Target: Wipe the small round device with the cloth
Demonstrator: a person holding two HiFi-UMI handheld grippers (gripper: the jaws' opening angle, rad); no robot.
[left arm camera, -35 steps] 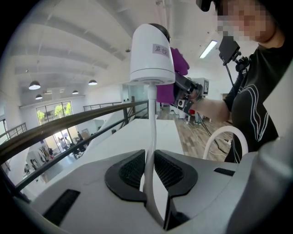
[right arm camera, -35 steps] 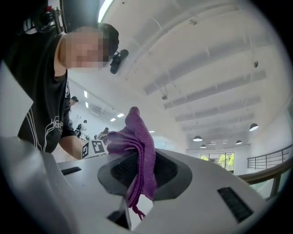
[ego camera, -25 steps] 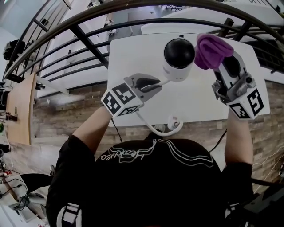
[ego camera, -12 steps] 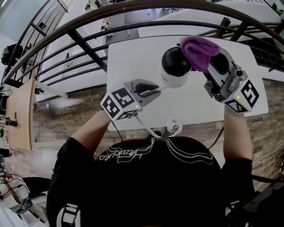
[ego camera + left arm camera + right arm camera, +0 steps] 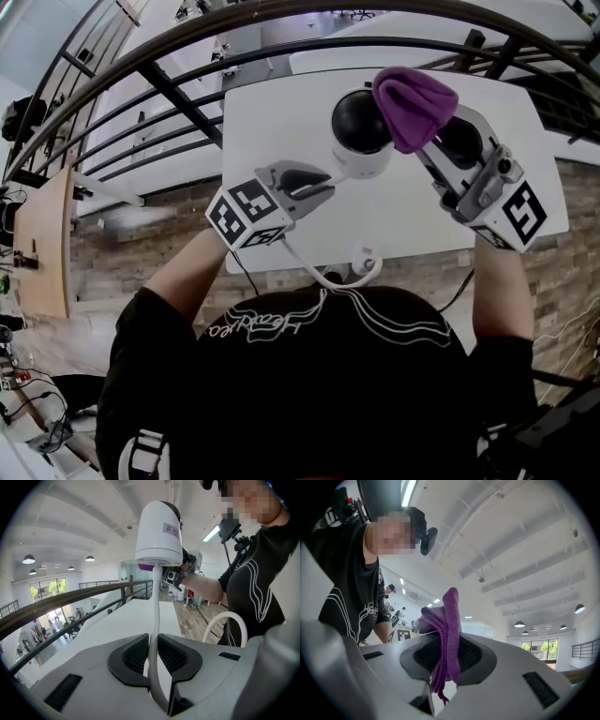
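A white table [image 5: 281, 112] is seen from above, with a dark railing [image 5: 178, 94] bordering its far and left sides. Over it, the left gripper [image 5: 323, 181] is held at the near left and the right gripper [image 5: 429, 141] at the right, with the small round device [image 5: 361, 131] between them. The device, a white body with a black dome, is raised above the tabletop just ahead of the left gripper's tips. A purple cloth [image 5: 414, 105] is bunched against the dome's right side. The cloth is clamped between the right gripper's jaws, which are closed narrowly on its folds [image 5: 445, 634]. A thin white cable [image 5: 154, 616] is led down from the device's base and is pinched between the left gripper's jaws, which are drawn close on it.
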